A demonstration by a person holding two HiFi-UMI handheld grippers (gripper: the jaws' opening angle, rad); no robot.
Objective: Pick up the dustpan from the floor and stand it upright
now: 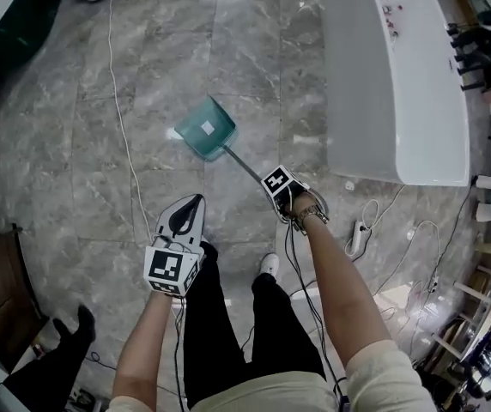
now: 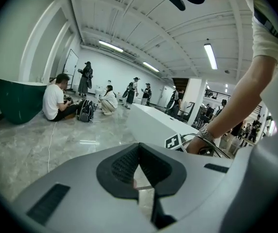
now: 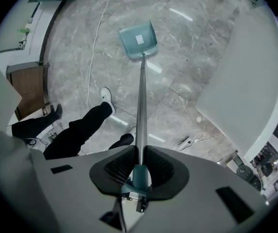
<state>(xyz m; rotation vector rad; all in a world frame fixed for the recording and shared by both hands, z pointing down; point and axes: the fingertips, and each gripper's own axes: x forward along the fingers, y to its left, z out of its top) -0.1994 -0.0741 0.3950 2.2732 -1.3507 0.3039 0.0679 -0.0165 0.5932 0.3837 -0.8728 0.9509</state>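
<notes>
Low in the right gripper view, the right gripper (image 3: 139, 152) has its jaws clamped on the teal end of the handle (image 3: 140, 106). From there the metal shaft runs straight away up the frame to the dustpan (image 3: 138, 40), whose pan is at or just above the floor; I cannot tell which. At lower left of the head view the left gripper (image 1: 194, 202) sits farther from the pan, jaws together on nothing, and beyond lie the grey marble floor (image 1: 151, 67), a white cable (image 1: 118, 101) and a long white counter (image 1: 417, 118) at upper right.
</notes>
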